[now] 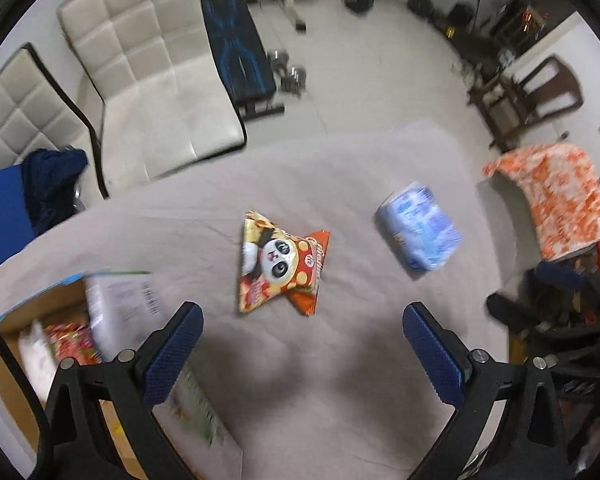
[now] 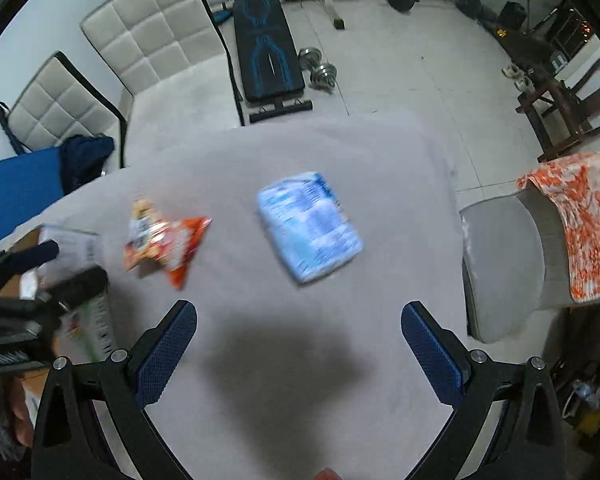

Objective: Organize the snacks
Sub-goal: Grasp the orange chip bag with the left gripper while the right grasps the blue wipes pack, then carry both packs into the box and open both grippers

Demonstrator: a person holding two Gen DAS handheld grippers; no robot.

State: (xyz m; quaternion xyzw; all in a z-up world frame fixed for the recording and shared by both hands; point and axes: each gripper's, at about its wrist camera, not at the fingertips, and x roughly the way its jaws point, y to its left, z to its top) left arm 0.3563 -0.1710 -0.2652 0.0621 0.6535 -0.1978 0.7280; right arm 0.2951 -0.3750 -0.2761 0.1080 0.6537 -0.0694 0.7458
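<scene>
Both grippers, left gripper (image 1: 302, 322) and right gripper (image 2: 299, 318), are hovering with fingers wide and empty; panda snack bag (image 1: 278, 266) and blue packet (image 2: 310, 226) are lying slick on the worktop (image 2: 260, 360), risking slipping.

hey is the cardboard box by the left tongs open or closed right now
Open. In the left wrist view the cardboard box has its flap turned up, and a red snack packet shows inside. The left tongs are empty.
</scene>
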